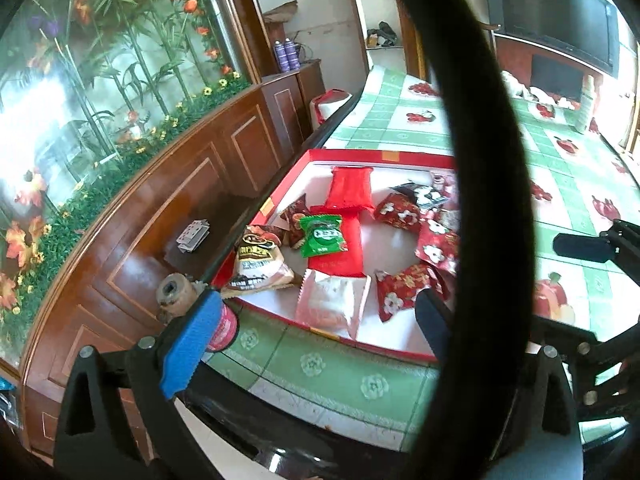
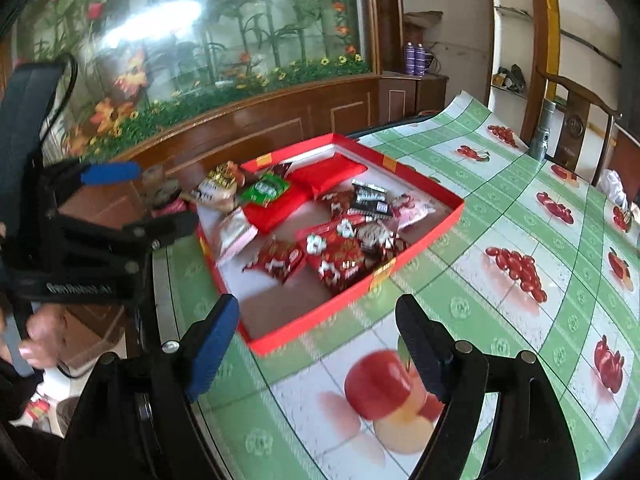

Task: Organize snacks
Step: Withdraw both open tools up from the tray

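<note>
Green fruit-print tablecloth [image 2: 520, 208] bears a red tray [image 2: 420, 240]; both tongs [image 1: 316, 328] [image 2: 316, 344] gape.

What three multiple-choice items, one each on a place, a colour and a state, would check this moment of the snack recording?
1. Where does the green snack packet lie?
A. on a red pouch inside the shallow red cardboard box
B. on the tablecloth outside the box
C. between gripper fingers

2. What colour is the pad on the left gripper's left finger?
A. red
B. blue
C. white

3. What state is the right gripper in?
A. shut on a packet
B. shut, empty
C. open, empty

Key: A, it rests on red inside the box walls; B, the blue ridged pad shows; C, the fingers stand apart over the tablecloth.
</note>
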Demonstrator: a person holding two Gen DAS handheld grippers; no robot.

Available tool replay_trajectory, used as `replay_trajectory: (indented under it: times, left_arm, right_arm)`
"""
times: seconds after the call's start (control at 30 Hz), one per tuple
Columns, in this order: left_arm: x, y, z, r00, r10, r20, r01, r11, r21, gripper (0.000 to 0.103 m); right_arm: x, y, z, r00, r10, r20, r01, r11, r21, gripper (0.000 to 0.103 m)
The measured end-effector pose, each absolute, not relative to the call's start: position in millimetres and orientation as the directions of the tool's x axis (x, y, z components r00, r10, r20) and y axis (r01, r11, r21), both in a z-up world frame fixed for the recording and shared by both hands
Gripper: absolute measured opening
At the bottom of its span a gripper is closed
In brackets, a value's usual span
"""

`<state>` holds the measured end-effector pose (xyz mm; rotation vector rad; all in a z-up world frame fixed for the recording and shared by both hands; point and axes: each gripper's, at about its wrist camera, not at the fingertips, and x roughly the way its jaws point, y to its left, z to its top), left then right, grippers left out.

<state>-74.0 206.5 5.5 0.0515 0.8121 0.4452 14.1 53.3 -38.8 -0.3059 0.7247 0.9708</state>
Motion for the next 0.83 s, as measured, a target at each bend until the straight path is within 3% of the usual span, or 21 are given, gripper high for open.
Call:
replay_trajectory:
  times: [0.4, 0.83]
  left_arm:
    - [-95, 205, 20, 0.621, 0.372, -0.69, -0.369, 0.915, 0.162, 0.097]
    - [-102, 204, 33, 0.664, 0.327, -0.672, -0.353, 0.93, 0.103, 0.097]
  right_arm:
    - [4, 22, -58, 0.389, 0.573, -0.721, -0.835, 0.551, -0.012, 0.08]
    - [32, -56, -96, 0.426, 0.454, -0.782, -0.737, 0.676, -0.008, 0.08]
